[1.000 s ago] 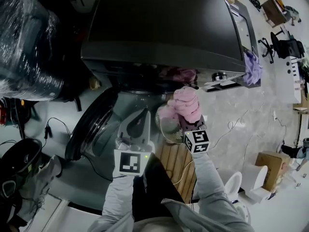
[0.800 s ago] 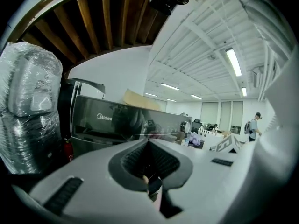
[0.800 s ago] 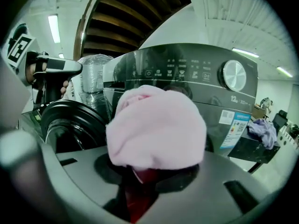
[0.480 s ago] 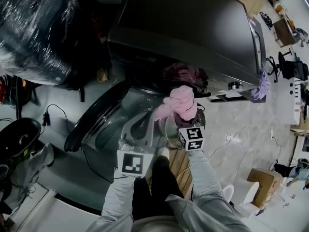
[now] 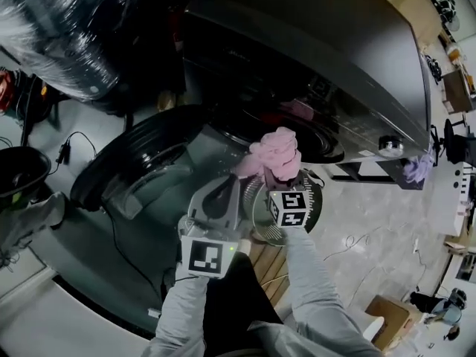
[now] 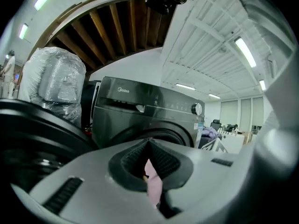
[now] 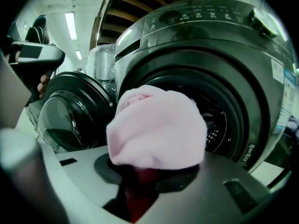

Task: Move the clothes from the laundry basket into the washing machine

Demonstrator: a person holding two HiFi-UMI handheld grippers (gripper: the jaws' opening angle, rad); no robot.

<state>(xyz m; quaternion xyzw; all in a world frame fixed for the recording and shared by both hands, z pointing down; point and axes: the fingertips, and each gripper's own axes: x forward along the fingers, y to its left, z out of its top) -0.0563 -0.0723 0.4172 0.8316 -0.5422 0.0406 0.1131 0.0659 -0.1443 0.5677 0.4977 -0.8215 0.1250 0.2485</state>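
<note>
The dark grey washing machine (image 5: 312, 58) stands ahead with its round door (image 5: 134, 162) swung open to the left. A garment lies inside its drum (image 5: 297, 111). My right gripper (image 5: 281, 178) is shut on a bunched pink cloth (image 5: 275, 153), which hangs just in front of the drum opening (image 7: 224, 120). In the right gripper view the pink cloth (image 7: 156, 127) covers the jaws. My left gripper (image 5: 222, 193) is shut on a corner of the same pink cloth (image 6: 152, 181). Below my right hand sits a round wire laundry basket (image 5: 260, 225).
A large plastic-wrapped bundle (image 5: 67, 28) stands left of the machine. Cables (image 5: 63, 155) and a black bin (image 5: 18, 173) lie on the floor at the left. A wooden slatted stand (image 5: 271, 262) is under the basket. A purple cloth (image 5: 416, 171) hangs at the right.
Both grippers have sunk lower with the pink cloth and moved closer to the drum opening. The open door and the opening now fill more of the head view.
</note>
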